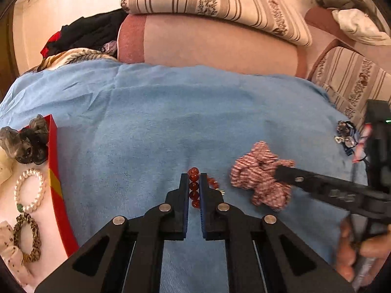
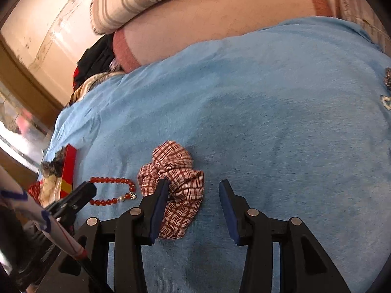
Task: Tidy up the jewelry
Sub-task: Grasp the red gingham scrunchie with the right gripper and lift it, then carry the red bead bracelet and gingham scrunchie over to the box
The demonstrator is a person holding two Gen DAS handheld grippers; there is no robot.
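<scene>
Already the left gripper [image 1: 194, 185] has its jaws clamped on the red bead bracelet [image 1: 194, 188] at lower centre; beads may slip. The right gripper [image 2: 194, 190], jaws apart, could snag the checked scrunchie [image 2: 176, 185].

Left wrist view: low and close over the blue cloth [image 1: 151, 122], facing the pillows [image 1: 210, 0] at its far edge. Right wrist view: equally near, angled leftward. Shared: red bead bracelet [image 1: 194, 186], checked scrunchie [image 2: 176, 183], red box [image 1: 57, 183].
</scene>
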